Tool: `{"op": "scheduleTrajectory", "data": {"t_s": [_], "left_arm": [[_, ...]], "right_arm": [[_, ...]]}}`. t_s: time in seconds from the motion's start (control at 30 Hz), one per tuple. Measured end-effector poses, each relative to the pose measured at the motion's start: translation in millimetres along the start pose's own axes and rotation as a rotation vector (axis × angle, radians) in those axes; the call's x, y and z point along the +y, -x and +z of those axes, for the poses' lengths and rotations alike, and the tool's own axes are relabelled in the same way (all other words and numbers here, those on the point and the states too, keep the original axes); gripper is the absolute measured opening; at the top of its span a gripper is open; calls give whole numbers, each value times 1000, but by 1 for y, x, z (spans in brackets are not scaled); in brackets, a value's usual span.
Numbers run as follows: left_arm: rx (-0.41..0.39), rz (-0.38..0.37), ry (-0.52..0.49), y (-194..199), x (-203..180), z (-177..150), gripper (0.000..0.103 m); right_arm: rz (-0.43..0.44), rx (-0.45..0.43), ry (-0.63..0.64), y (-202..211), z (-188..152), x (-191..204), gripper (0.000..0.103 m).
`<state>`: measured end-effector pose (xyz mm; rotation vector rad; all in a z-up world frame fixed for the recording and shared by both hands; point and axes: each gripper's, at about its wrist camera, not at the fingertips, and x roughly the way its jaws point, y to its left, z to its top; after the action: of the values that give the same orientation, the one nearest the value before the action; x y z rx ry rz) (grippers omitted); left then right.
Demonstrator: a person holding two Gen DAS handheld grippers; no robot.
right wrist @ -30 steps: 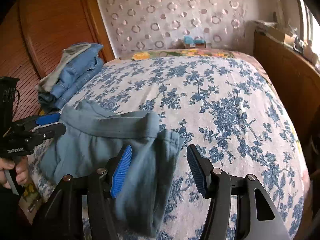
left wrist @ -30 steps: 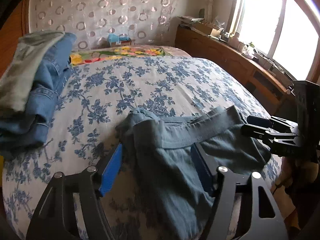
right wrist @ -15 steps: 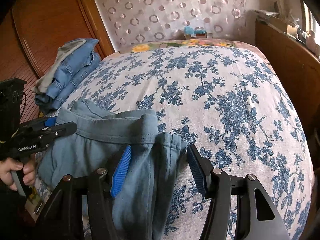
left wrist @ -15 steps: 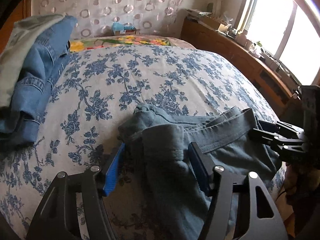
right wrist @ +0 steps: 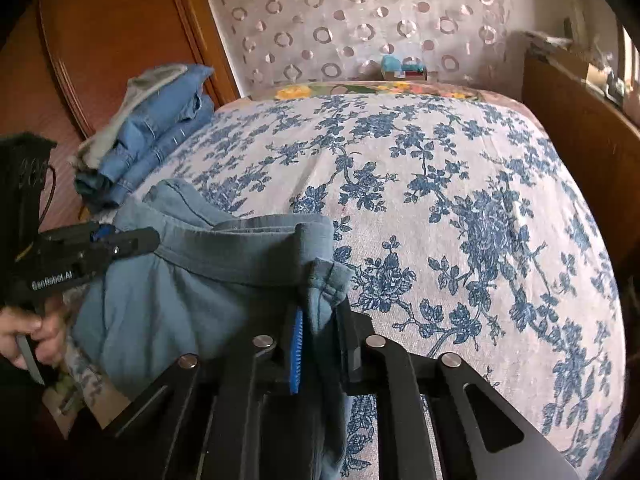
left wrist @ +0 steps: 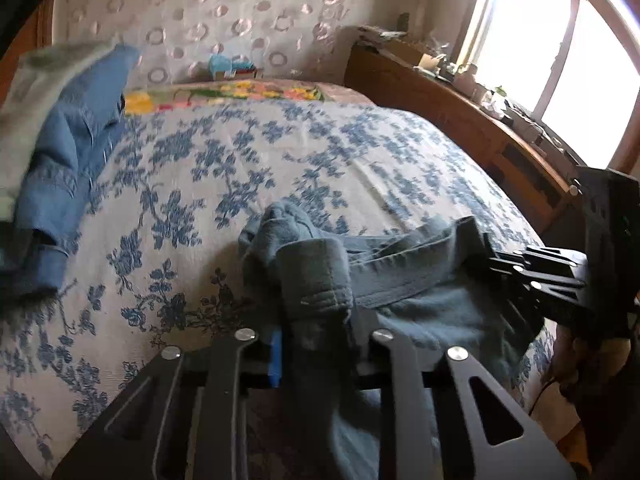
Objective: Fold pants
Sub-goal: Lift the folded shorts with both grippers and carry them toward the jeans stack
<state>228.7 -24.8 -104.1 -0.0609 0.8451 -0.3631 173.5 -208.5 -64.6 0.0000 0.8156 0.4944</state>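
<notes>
Grey-blue pants [left wrist: 400, 304] lie bunched at the near edge of the bed, waistband stretched between my two grippers. My left gripper [left wrist: 316, 344] is shut on one end of the waistband; it also shows at the left of the right wrist view [right wrist: 132, 240]. My right gripper [right wrist: 320, 344] is shut on the other waistband end [right wrist: 320, 280], and it appears at the right of the left wrist view [left wrist: 500, 264]. The pants [right wrist: 192, 300] hang over the bed's near edge; the legs are hidden below.
The bed has a blue floral cover [right wrist: 440, 200]. A stack of folded jeans and a grey garment [left wrist: 60, 160] [right wrist: 156, 120] lies at the bed's left side by a wooden wardrobe [right wrist: 100, 40]. A wooden shelf [left wrist: 460, 120] with clutter runs under the window at right.
Both grippers were open around the waistband ends and have shut on the fabric. The waistband is now pulled straighter between them.
</notes>
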Motion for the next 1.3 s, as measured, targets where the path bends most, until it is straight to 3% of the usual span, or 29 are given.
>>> {"op": "scheduleTrajectory", "data": {"t_s": [0.53,0.9,1.07,1.3], "left_arm": [[-208,1,-69,86,-30,20,18],[-283,27,-114,125,-33,35,18],[-308,46,-124,142,-26,42,18],[-342,75,-95,153,1,54,18]], "right_arm": [[52,-238,5,77,-7,13,9],[53,-333,92,124,2,37,9],[65,-351,124,126,16,44,9],[102,-356,163,92,48,44,9]]}}
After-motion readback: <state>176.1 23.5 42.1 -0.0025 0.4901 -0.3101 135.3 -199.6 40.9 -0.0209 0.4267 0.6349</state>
